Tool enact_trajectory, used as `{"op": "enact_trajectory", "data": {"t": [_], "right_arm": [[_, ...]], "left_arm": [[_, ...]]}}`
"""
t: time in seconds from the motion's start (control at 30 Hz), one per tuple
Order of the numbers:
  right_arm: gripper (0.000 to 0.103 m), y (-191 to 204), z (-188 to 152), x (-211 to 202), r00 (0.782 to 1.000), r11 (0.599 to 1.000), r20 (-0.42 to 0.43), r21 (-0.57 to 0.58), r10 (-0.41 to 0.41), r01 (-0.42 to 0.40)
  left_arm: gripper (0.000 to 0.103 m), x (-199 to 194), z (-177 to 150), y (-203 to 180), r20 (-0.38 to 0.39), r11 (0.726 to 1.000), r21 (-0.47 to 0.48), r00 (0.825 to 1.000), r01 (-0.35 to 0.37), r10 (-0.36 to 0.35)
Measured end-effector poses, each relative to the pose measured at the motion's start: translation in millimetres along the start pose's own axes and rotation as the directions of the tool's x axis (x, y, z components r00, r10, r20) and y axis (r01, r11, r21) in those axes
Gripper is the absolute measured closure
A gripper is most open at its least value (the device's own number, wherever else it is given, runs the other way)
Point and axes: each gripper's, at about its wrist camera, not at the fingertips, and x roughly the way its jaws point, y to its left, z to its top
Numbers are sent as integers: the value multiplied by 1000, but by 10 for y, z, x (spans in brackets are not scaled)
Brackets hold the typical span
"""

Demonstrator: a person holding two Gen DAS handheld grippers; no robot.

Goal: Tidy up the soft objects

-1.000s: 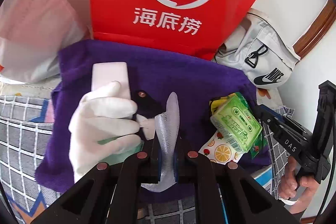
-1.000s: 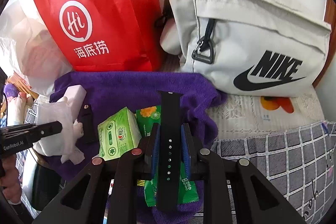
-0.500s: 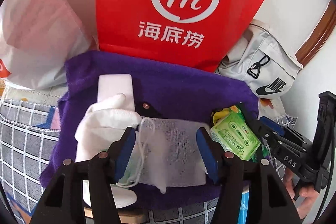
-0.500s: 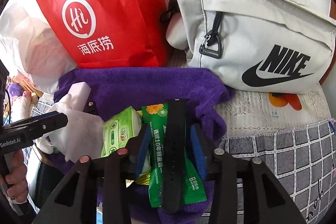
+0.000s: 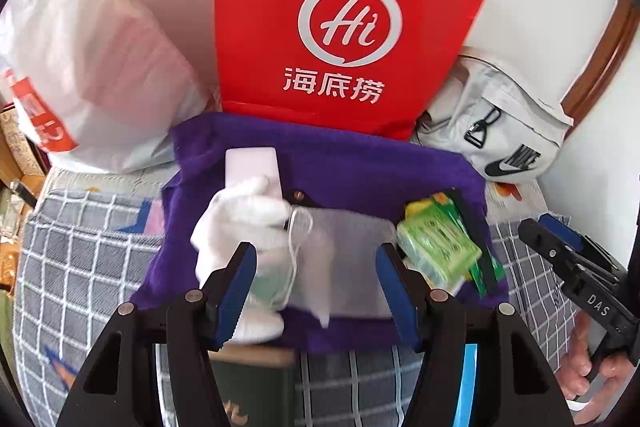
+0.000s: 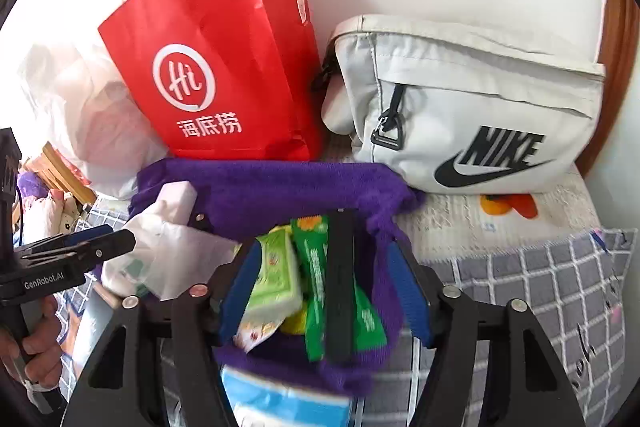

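A purple towel [image 5: 360, 167] lies on the bed with soft items on it. My left gripper [image 5: 314, 255] is open above a white face mask [image 5: 344, 251] that lies flat beside a white glove [image 5: 240, 219] and a pale block [image 5: 250, 167]. My right gripper [image 6: 322, 255] hovers over the towel [image 6: 280, 183], its jaws opening. Between them lies a black strap [image 6: 340, 279], untouched by the pads, on a green sachet [image 6: 312, 267] next to a green tissue pack [image 6: 276, 267]. Each gripper shows in the other's view: the right gripper [image 5: 560, 239], the left gripper [image 6: 100, 243].
A red paper bag [image 5: 344, 27] stands behind the towel, a white plastic bag [image 5: 100, 67] to its left, a grey Nike bag [image 6: 460, 107] to its right. Checked bedding [image 6: 540, 287] surrounds the towel. A dark green book [image 5: 256, 387] and a blue pack [image 6: 280, 403] lie near its front edge.
The left gripper let go of the mask, which now lies flat on the towel. The right jaws spread off the black strap. Both grippers lifted and drew back.
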Motion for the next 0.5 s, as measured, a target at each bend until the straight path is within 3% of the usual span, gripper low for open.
{"op": "enact_trajectory", "data": {"t": [0.3,0.5], "right_arm": [[38,224,-472,-688,999,999,-17,-13,-51,51],[37,445,-903,-1216,999,999,4,-26,-37,37]], "left_arm": [[43,-624,-463,-137,1,1000,8,1000,4,-4],[43,-1164,-915,-172,52,1000,4,999,-12,12]]}}
